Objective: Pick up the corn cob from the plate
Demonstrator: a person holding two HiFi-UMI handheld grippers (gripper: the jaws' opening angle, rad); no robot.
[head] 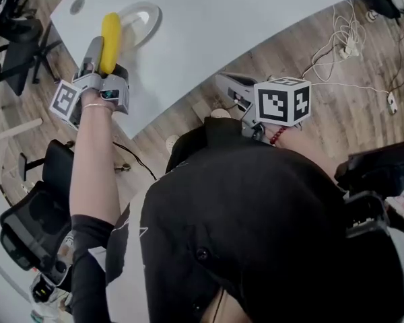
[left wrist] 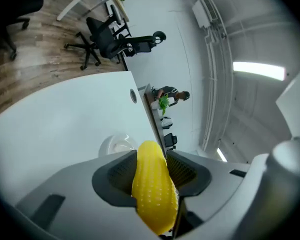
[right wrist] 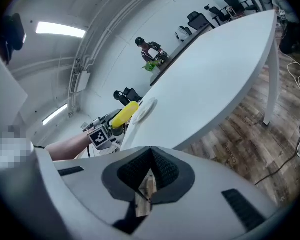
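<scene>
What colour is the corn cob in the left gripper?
Yellow corn cob, finely dotted; best in left gripper view.

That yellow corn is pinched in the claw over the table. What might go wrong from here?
The corn cob is rounded, and the left claw pinches it with its tip sticking out beyond the grip, so it might slip or swivel. It is held in the air beside the plate, near the table edge; if dropped, it could roll off onto the floor.

Yellow corn cob (head: 110, 36) clamped btwn left gripper (head: 102, 46) jaws, tilted up, near white plate (head: 145, 17).
</scene>
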